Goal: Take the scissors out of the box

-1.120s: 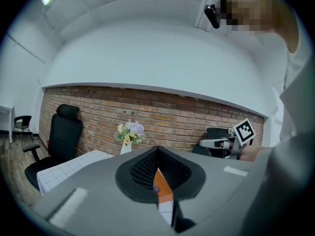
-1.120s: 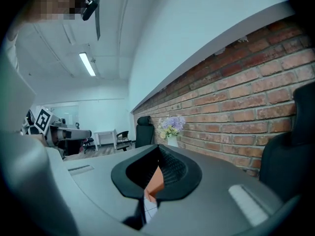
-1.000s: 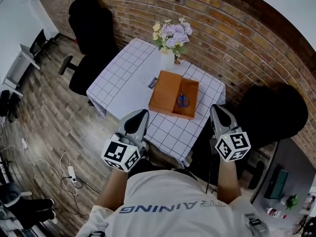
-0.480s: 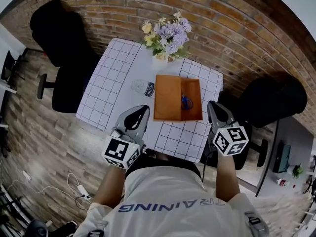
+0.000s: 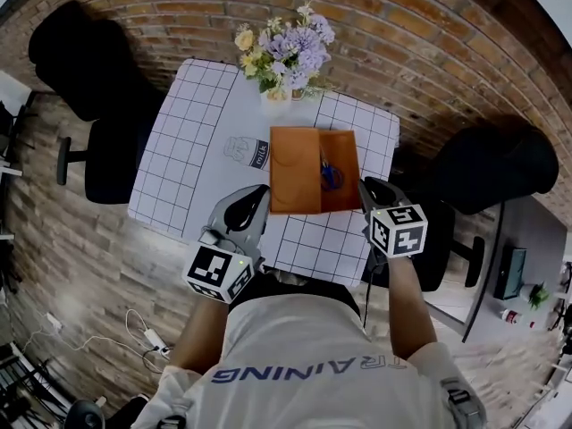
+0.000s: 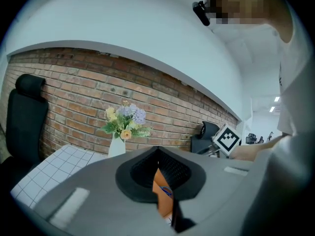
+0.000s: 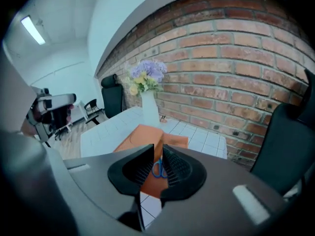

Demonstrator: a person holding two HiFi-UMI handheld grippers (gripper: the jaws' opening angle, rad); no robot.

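Scissors (image 5: 331, 175): we find them in the right half of the box (image 5: 293, 172), on the table (image 5: 197, 150) | right gripper (image 5: 365, 186): at the box's near right corner, jaws just opening, narrow gap, empty | left gripper (image 5: 259, 193): near the box, jaws together, empty.

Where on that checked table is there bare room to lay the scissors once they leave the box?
Free: the left side of the table, from its edge to the small milk-marked packet; also the near strip in front of the box. Crowded: the far middle, where flowers, packet and box sit close.
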